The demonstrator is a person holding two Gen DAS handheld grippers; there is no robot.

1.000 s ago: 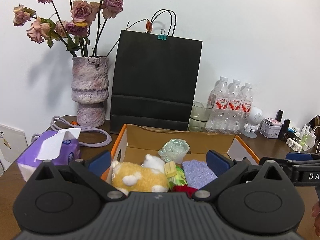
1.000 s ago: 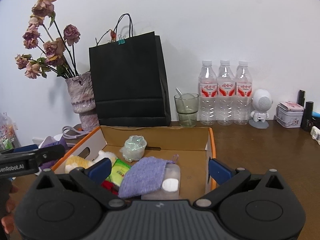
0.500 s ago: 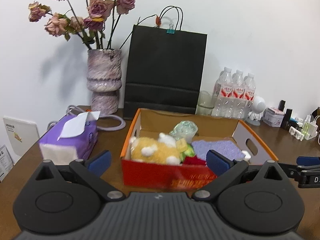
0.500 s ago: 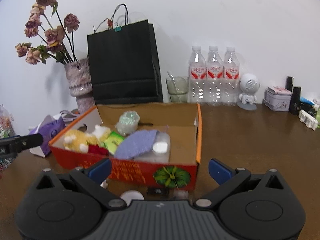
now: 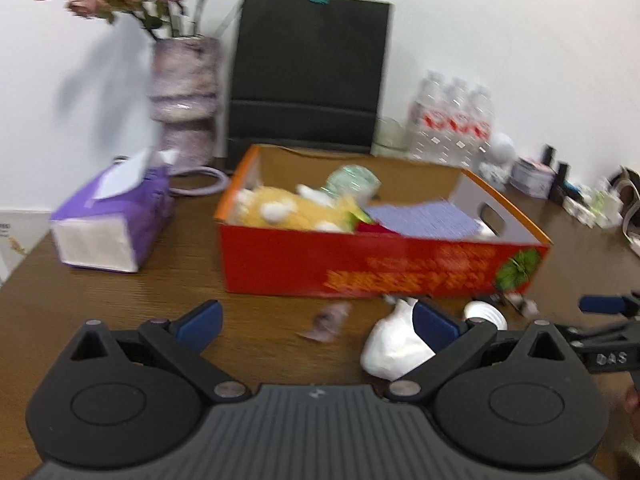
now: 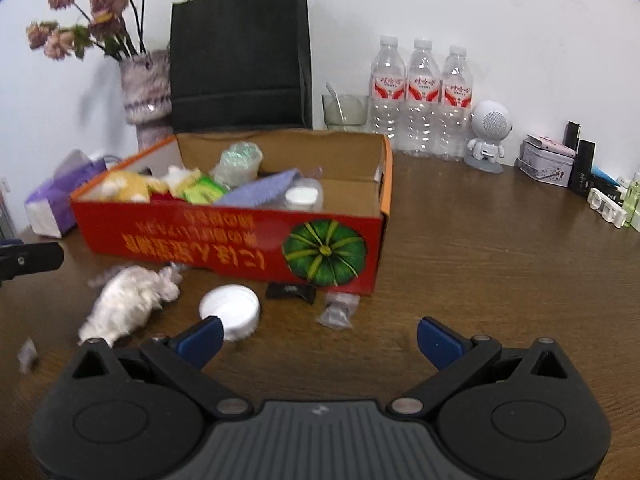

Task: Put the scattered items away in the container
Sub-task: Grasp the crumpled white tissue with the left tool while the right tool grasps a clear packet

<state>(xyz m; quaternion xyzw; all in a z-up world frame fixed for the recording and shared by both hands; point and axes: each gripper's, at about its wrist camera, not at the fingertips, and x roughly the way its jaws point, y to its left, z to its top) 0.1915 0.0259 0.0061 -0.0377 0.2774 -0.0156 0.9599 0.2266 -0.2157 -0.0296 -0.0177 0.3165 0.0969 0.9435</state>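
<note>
so the red cardboard box (image 6: 224,236) is already pretty full, yellow plush toy (image 5: 288,210), a purple cloth (image 6: 260,190) and other bits inside, but there's leftover stuff on the wooden table (image 6: 500,260) just in front of it: a crumpled white tissue wad (image 6: 128,300), a white cap (image 6: 230,310), a small black clip thing (image 6: 291,291) touching the box's front wall, and a little clear baggie (image 6: 338,312)

both tools are empty and spread wide. the right gripper (image 6: 320,334) hovers near the cap and baggie, the left gripper (image 5: 316,320) is low over the table with the wad right by its right finger

my take: next is picking up one of these leftovers. the cap sits just off the right gripper's left finger, so i'd shift left to centre it, come down, pinch across the rim. the wad is soft, so the left one can just squeeze its middle. lift clear of the front wall before dropping in, and aim for the bare right end of the box
</note>
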